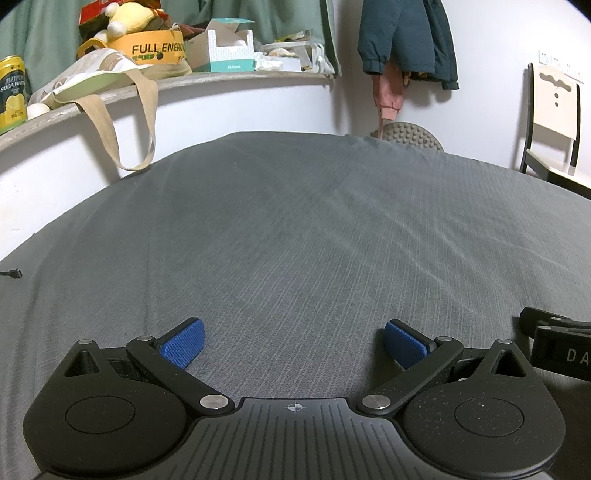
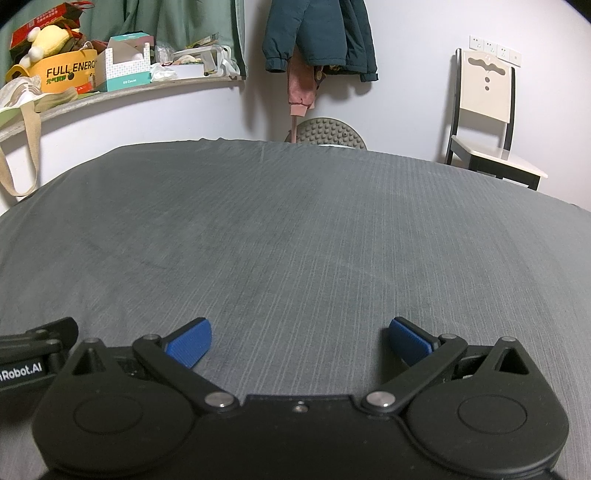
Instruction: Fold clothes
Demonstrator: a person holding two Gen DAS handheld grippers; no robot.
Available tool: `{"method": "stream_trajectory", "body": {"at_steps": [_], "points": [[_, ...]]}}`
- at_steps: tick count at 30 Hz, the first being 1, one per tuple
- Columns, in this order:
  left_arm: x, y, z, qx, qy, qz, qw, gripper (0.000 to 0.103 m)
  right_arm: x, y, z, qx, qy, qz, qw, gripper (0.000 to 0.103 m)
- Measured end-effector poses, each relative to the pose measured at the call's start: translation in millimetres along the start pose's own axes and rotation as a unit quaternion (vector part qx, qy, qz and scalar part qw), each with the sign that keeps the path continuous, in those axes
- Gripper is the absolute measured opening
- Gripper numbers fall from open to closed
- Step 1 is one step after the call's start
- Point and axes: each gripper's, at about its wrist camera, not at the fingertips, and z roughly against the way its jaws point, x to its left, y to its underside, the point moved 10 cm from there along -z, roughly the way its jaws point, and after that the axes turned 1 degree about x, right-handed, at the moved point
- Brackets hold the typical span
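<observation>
Left wrist view showed my left gripper (image 1: pixel 294 343) spread wide over one grey sheet (image 1: pixel 295 229); my right gripper (image 2: pixel 300 341) likewise gaped, both holding nothing, beside one chair (image 2: pixel 484 110).

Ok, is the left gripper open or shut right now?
Open. The left gripper has its blue pads spread wide apart with only bare grey bed sheet between them; nothing is held.

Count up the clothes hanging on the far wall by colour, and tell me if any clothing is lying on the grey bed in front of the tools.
Dark teal jacket: 1
Pink garment, hanging below the jacket: 1
Clothing on the grey bed: 0 in view
Total: 2
Left tool and right tool are both open and hold nothing.
</observation>
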Motion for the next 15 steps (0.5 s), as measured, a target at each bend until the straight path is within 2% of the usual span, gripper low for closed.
{"method": "stream_trajectory", "body": {"at_steps": [15], "points": [[0.0, -0.6, -0.4, 0.001, 0.0, 0.0, 1.0, 0.103, -1.4, -0.3, 1.6, -0.001, 0.0, 0.0, 1.0, 0.103]]}}
